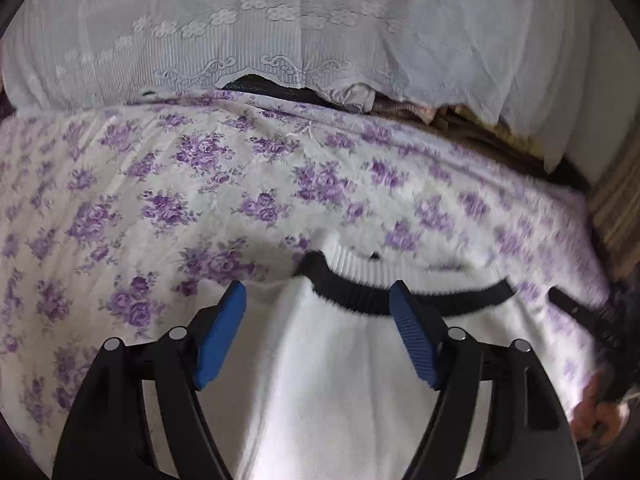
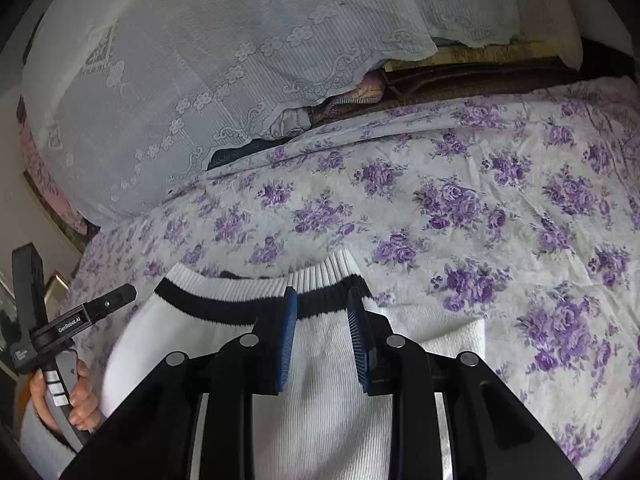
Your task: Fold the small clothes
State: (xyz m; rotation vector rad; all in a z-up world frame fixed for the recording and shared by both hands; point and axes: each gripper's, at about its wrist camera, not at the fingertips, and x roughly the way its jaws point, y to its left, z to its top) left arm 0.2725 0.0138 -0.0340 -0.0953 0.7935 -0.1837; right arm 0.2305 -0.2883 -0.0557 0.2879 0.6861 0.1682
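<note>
I see the white sweater (image 1: pixel 320 360) lying on the floral bed (image 1: pixel 160 184) at six o'clock, my left gripper (image 1: pixel 318 300) spread wide and my right gripper (image 2: pixel 322 308) narrowly parted above it.

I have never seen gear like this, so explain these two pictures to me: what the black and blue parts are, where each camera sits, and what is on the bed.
No robot here: a person holds a handheld gripper in each hand, with a fisheye camera looking along its two blue-padded fingers. One picture comes from the left gripper, the other from the right gripper. Both are open above a white knitted garment with a black stripe, holding nothing. It lies on a purple-flowered bedsheet. Behind is a white lace cover. The person's left hand shows in the right view.
</note>
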